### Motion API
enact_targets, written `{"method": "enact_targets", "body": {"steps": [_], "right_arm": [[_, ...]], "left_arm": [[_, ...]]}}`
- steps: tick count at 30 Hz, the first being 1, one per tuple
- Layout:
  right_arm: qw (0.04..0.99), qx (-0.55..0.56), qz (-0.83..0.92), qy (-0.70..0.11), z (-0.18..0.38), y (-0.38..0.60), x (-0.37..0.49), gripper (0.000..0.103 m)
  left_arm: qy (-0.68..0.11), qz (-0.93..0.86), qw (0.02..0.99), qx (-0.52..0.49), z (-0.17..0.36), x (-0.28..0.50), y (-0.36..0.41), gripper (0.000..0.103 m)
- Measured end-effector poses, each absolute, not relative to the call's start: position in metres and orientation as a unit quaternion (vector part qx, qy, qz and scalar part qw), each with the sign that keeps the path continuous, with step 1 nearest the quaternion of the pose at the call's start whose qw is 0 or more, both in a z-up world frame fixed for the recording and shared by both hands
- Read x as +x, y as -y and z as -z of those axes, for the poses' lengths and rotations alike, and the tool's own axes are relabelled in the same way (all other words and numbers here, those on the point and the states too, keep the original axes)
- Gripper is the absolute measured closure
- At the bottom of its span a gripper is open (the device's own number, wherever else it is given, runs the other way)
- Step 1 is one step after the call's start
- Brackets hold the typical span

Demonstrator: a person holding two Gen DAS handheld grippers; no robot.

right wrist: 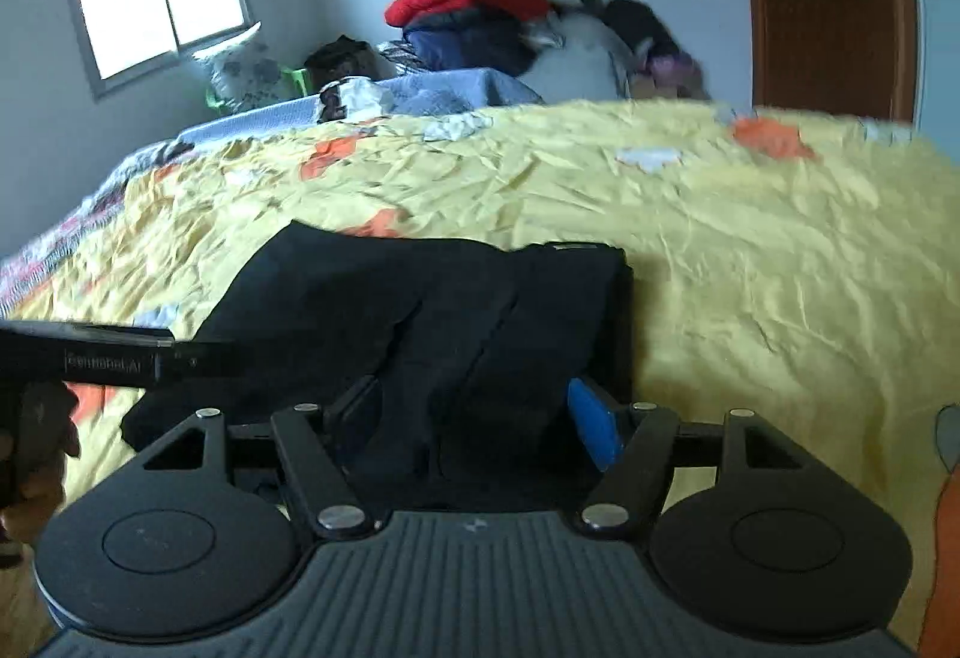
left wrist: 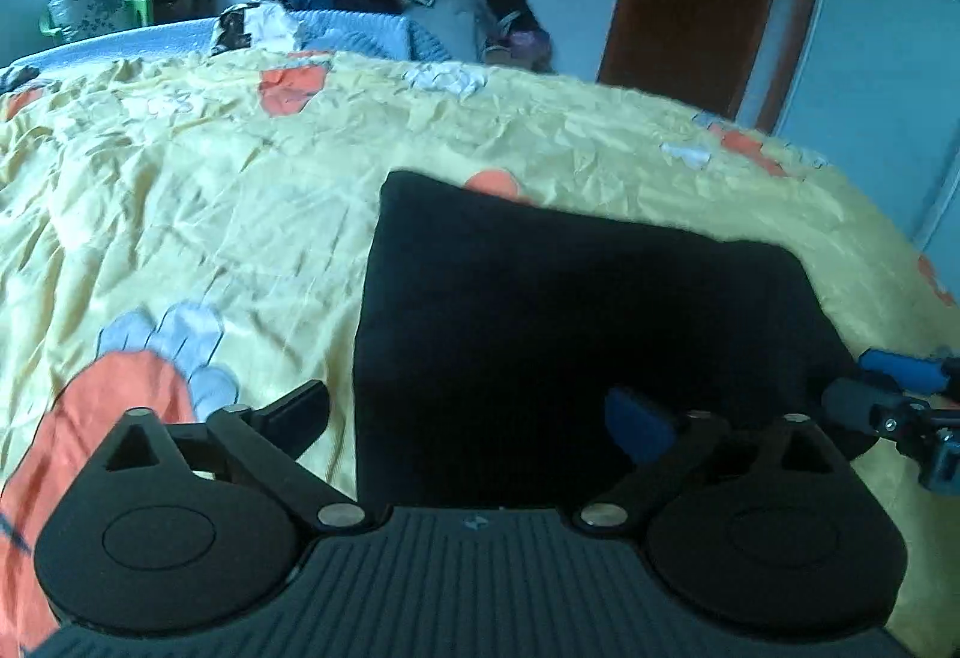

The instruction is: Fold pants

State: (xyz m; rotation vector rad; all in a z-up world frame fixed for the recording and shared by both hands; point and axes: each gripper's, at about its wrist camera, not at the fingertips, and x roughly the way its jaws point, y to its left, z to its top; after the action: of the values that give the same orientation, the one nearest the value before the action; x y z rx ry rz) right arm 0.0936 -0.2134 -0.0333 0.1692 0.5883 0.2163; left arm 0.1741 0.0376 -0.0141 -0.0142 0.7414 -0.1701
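Lying folded on yellow bedspread (left wrist: 240, 214): black pants (left wrist: 570, 310). Left gripper (left wrist: 474, 418) spread wide, right gripper (right wrist: 474, 418) partly spread, both empty, straddling near edge; careless withdrawal risks snagging and undoing fold.

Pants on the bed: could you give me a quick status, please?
Both hand-held grippers open, left, right. Black pants folded flat on yellow bedspread. Nothing in the way.
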Motion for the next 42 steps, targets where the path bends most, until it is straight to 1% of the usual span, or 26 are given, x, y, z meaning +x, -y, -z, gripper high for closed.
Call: {"method": "enact_targets", "body": {"steps": [2,3,4,5,6,10,13,15,16,18,20,22,25,27,29,30,31,33,38,39,40,42], "right_arm": [[0.949,0.047,-0.095,-0.298,0.043,0.204,0.095,0.035],[0.946,0.035,-0.084,-0.312,0.048,0.200,0.101,0.035],[0.946,0.034,-0.073,-0.314,0.054,0.201,0.105,0.034],[0.948,0.037,-0.052,-0.311,0.053,0.202,0.102,0.026],[0.950,0.043,-0.028,-0.307,0.049,0.204,0.098,0.026],[0.968,0.022,0.022,-0.249,0.029,0.192,0.068,0.026],[0.973,0.009,-0.052,-0.226,0.028,0.173,0.059,0.026],[0.964,0.015,-0.092,-0.250,0.035,0.169,0.064,0.026],[0.956,0.019,-0.091,-0.280,0.043,0.170,0.074,0.026],[0.958,0.024,-0.057,-0.279,0.051,0.180,0.082,0.025],[0.950,0.061,-0.020,-0.304,0.049,0.194,0.089,0.024],[0.946,0.117,-0.023,-0.301,0.044,0.207,0.081,0.024],[0.957,0.098,-0.029,-0.270,0.034,0.200,0.060,0.024],[0.962,0.059,-0.029,-0.266,0.035,0.188,0.059,0.020],[0.958,0.031,-0.017,-0.284,0.044,0.181,0.067,0.014],[0.952,0.033,-0.009,-0.303,0.049,0.181,0.073,0.010],[0.950,0.064,-0.002,-0.307,0.052,0.188,0.074,0.006],[0.946,0.109,0.017,-0.305,0.049,0.199,0.069,0.006],[0.952,0.099,0.062,-0.283,0.038,0.195,0.045,0.006],[0.952,0.105,0.061,-0.280,0.038,0.195,0.041,0.005],[0.952,0.110,0.057,-0.281,0.037,0.194,0.037,0.001],[0.949,0.115,0.051,-0.287,0.035,0.191,0.030,0.000]], "left_arm": [[-0.376,0.063,0.925,0.010,0.026,0.181,-0.029,0.000],[-0.374,0.062,0.925,0.003,0.030,0.182,-0.028,0.000],[-0.371,0.057,0.927,-0.006,0.029,0.181,-0.032,0.000],[-0.369,0.048,0.928,-0.008,0.027,0.178,-0.034,0.000],[-0.364,0.039,0.930,-0.007,0.026,0.174,-0.033,0.000],[-0.358,0.027,0.933,0.008,0.025,0.171,-0.034,0.000],[-0.359,0.021,0.933,0.009,0.024,0.166,-0.032,0.000],[-0.356,0.020,0.934,0.019,0.023,0.163,-0.027,0.000],[-0.354,0.020,0.935,0.026,0.023,0.162,-0.025,0.000],[-0.351,0.020,0.935,0.039,0.023,0.161,-0.021,0.000],[-0.348,0.019,0.936,0.047,0.024,0.160,-0.019,0.000],[-0.347,0.019,0.937,0.046,0.025,0.160,-0.020,0.000],[-0.349,0.015,0.936,0.038,0.026,0.160,-0.021,0.000],[-0.349,0.011,0.936,0.038,0.026,0.158,-0.020,0.000],[-0.348,0.012,0.937,0.041,0.025,0.156,-0.019,0.000],[-0.348,0.012,0.936,0.043,0.024,0.155,-0.019,0.000],[-0.348,0.012,0.936,0.046,0.023,0.153,-0.019,0.000],[-0.343,0.011,0.938,0.049,0.022,0.148,-0.021,0.000],[-0.338,0.006,0.940,0.044,0.021,0.138,-0.023,0.000],[-0.337,0.005,0.941,0.042,0.020,0.135,-0.024,0.000],[-0.336,0.005,0.941,0.043,0.020,0.132,-0.024,0.000],[-0.329,0.005,0.943,0.050,0.018,0.124,-0.025,0.000]]}}
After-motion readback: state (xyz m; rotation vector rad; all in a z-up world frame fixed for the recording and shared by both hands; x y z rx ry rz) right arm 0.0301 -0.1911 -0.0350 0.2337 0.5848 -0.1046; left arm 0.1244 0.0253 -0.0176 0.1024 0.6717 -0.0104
